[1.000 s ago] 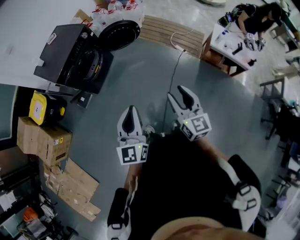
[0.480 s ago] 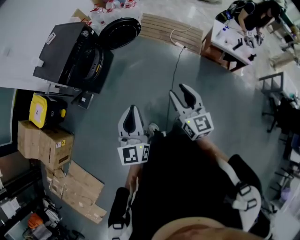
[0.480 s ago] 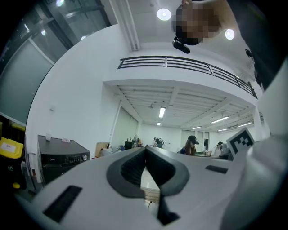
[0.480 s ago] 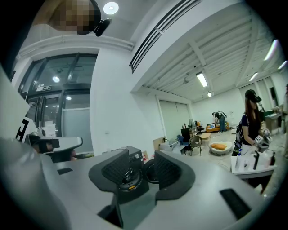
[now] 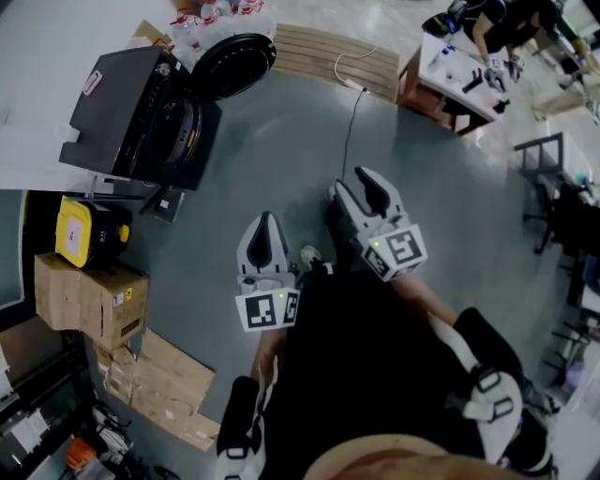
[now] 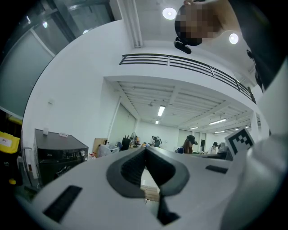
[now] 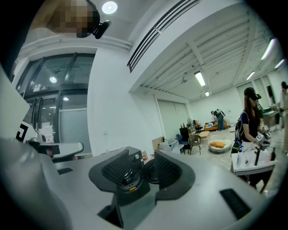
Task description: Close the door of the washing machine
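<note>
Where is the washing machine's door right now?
Head view, upper left: the round door stands swung open beside the black washing machine, next to the wooden slats.

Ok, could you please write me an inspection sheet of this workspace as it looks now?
Surface: grey floor, bare between the person and the machine.
Job's things: black washing machine at the far left; its round door is swung open and the drum shows.
Clutter: yellow case, cardboard boxes and flattened cardboard along the left; wooden pallet beyond the machine.
Grippers: left tool shut, holding nothing; right tool open, holding nothing; neither touches the door.
Cables: one cable runs over the floor from the pallet towards the person.
Surroundings: white table at the far right, another person working at it.
</note>
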{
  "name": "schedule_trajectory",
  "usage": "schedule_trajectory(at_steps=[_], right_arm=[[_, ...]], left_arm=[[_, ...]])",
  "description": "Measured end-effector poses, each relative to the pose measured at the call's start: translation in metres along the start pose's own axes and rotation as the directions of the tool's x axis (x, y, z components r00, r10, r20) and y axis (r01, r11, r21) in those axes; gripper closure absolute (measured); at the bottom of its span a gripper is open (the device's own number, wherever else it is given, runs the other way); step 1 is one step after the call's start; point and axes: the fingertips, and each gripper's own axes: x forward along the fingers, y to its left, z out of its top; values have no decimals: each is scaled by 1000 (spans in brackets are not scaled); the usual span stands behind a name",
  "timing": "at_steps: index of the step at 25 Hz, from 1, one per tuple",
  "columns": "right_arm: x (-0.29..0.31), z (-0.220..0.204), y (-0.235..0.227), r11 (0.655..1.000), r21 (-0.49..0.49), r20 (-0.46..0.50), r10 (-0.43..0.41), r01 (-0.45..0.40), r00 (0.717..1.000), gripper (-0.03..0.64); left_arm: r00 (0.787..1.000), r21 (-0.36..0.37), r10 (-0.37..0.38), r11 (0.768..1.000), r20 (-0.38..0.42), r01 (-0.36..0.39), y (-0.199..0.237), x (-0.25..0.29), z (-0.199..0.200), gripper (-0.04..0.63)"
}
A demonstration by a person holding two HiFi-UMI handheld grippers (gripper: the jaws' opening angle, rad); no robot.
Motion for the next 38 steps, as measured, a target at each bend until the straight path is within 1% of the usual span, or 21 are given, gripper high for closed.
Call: schedule_trajectory(at_steps=[4,7,11,16,19,22,25,29,34,38], right_arm=[[30,1,-16,1000,8,2,19,-20,1000,446],[63,6,-34,999,1,2,42,-42,999,446],[113,19,-67,997,1,-1,73,-73,997,446],[177,38,-117,993,-9,-17,114,-115,993,446],[215,49,-147,989,-14,-27,149,-149,988,446],[244,59,-174,982,-28,-26,188,-188,982,446],[270,66,-196,978,-42,-19,206,-206,978,446],[299,65,-214,977,-31,-26,209,-210,977,448],[339,56,-219,975,-34,-52,220,-221,974,448],[383,45,-230,974,-47,-85,218,-222,972,449]], left_arm=[[1000,16,16,1000,-2,-16,9,29,1,589],[999,16,38,999,-4,-38,20,63,2,589],[998,26,67,997,-5,-67,30,119,7,591],[994,20,105,994,1,-105,38,200,19,591],[992,30,125,992,4,-125,40,249,23,589],[989,35,146,989,12,-146,38,283,25,589],[987,34,160,986,6,-160,36,307,24,591],[986,34,169,985,-15,-168,41,327,22,589],[987,25,160,987,-30,-160,65,357,16,591],[989,6,140,990,-39,-139,91,394,9,590]])
